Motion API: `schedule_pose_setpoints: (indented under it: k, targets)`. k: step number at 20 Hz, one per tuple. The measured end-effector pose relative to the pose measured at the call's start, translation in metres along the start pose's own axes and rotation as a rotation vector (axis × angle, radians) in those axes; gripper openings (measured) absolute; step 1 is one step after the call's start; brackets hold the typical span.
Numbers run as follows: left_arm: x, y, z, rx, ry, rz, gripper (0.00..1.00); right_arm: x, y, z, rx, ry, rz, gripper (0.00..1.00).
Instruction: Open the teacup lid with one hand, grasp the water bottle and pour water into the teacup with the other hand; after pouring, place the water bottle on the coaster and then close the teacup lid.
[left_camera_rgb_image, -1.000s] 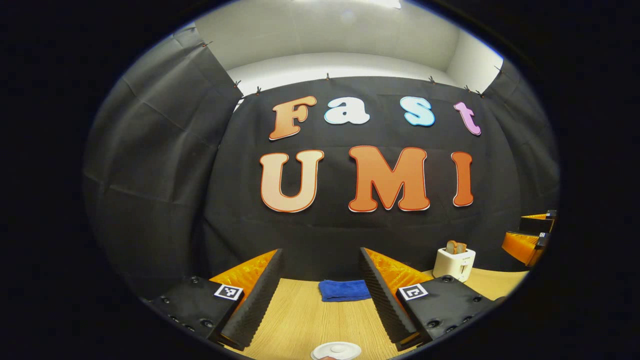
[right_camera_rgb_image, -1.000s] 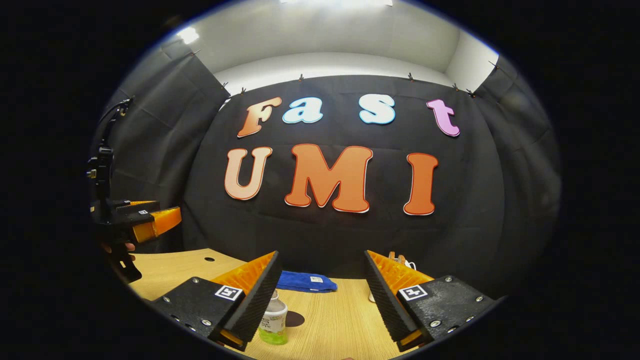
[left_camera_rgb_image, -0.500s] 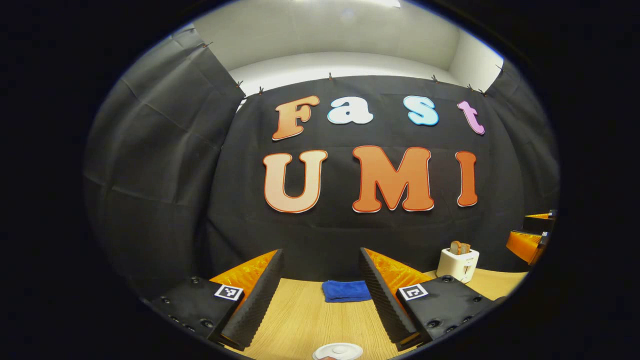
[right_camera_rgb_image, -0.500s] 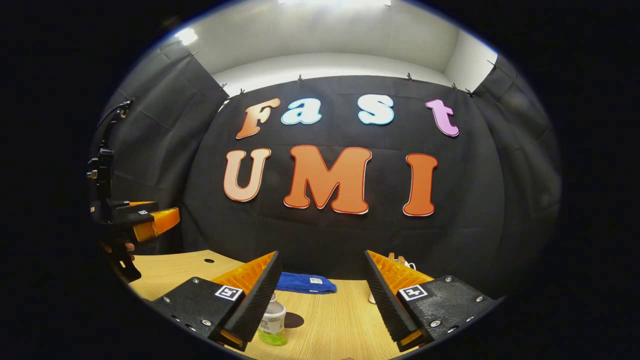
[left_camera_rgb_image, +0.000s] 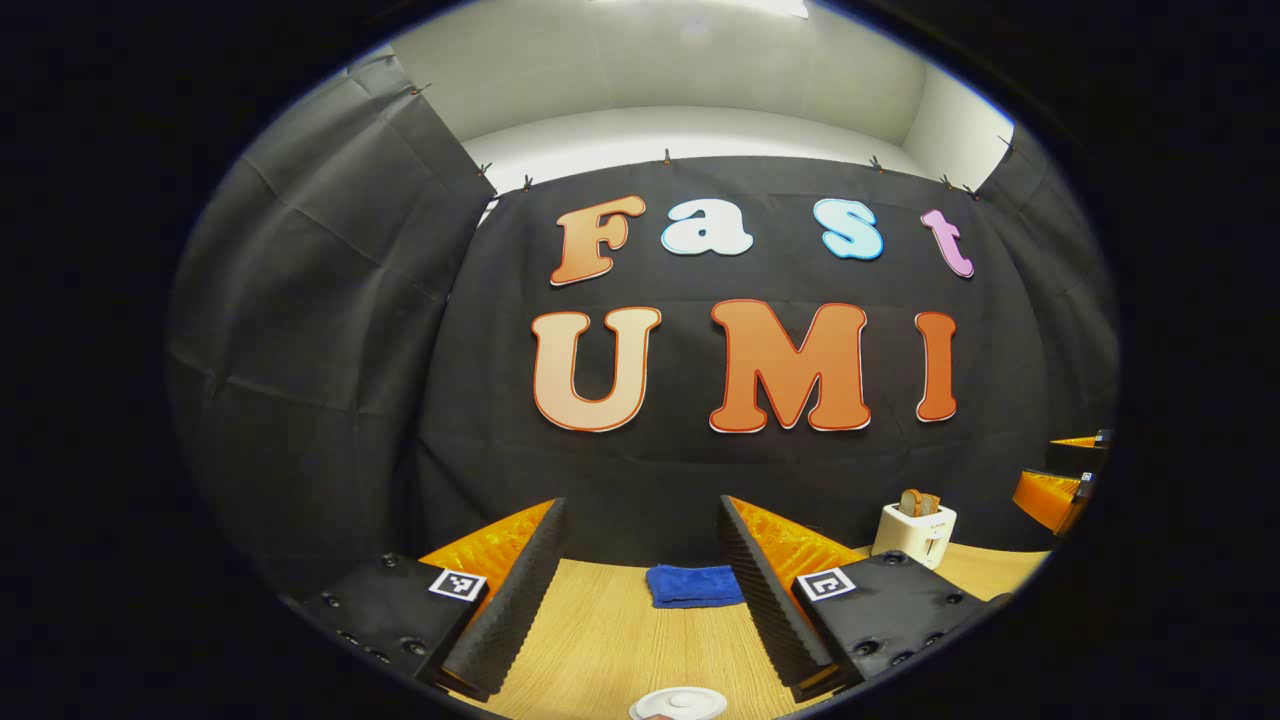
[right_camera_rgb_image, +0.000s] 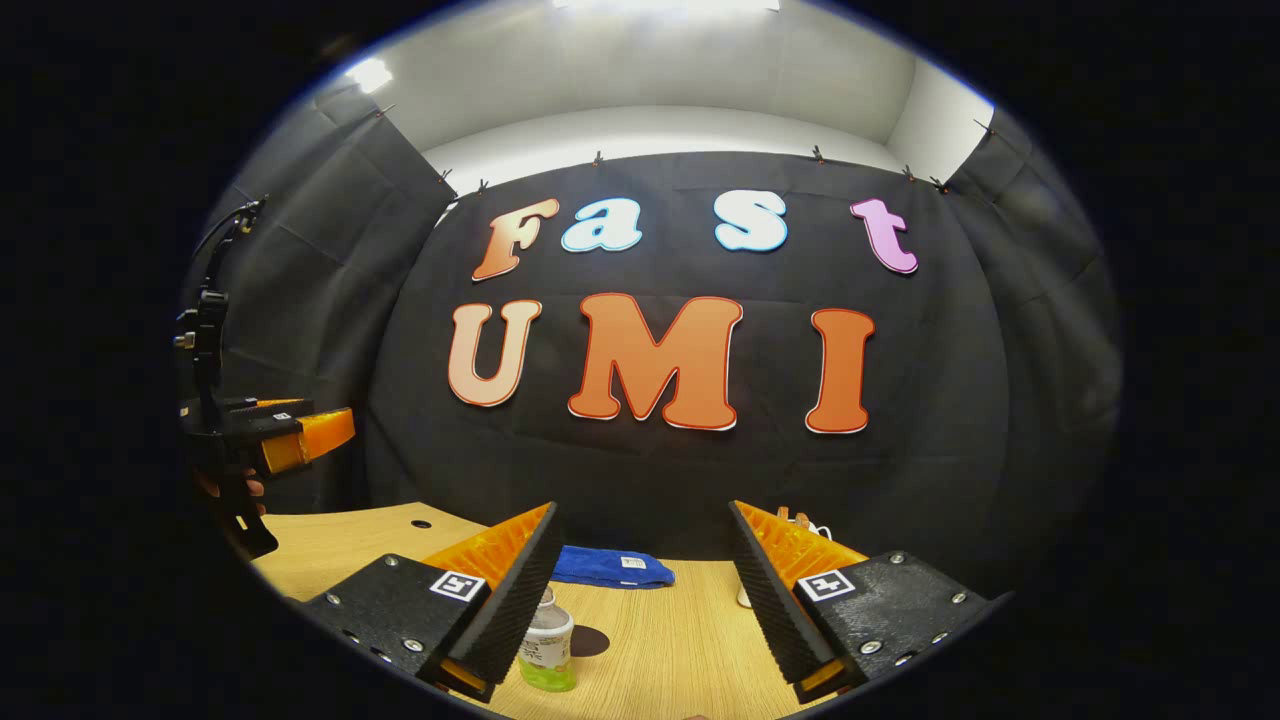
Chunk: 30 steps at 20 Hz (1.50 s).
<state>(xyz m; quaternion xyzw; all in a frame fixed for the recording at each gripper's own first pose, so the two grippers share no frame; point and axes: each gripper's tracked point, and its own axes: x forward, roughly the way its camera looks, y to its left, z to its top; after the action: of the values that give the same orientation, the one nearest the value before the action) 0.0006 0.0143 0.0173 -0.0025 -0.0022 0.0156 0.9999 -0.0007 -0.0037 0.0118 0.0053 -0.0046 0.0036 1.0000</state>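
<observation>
**Both grippers up over the table, nothing grabbed yet**

The water bottle (right_camera_rgb_image: 547, 652) is a small clear one with a pale label around the middle and a bit of green liquid sitting at the bottom. It stands upright on the wooden table (right_camera_rgb_image: 660, 650), with the dark round coaster (right_camera_rgb_image: 588, 640) just beside it on its right, partly behind it. In the right gripper view the bottle sits low, right next to the inner face of the right gripper's (right_camera_rgb_image: 645, 585) left-side finger, partly tucked behind that finger's pad. The fingers are spread wide and hold nothing.

The teacup lid (left_camera_rgb_image: 680, 704) is a white round disc with a little knob in the centre, peeking in at the very bottom edge of the left gripper view. It sits roughly centred below the gap between the left gripper's (left_camera_rgb_image: 640, 580) fingers, closer to the camera than the tips. That gripper is wide apart too, empty.

Further back there's a blue cloth (left_camera_rgb_image: 692, 585) on the table, and a white toaster (left_camera_rgb_image: 914, 534) with bread in it off to the right.
</observation>
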Motion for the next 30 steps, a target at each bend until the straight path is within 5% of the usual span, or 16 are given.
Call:
schedule_pose_setpoints:
  k: [30]
  targets:
    - [-0.029, -0.054, -0.202, 0.011, 0.357, -0.273, 0.97, -0.013, 0.066, -0.122, 0.000, 0.237, 0.160, 0.98]
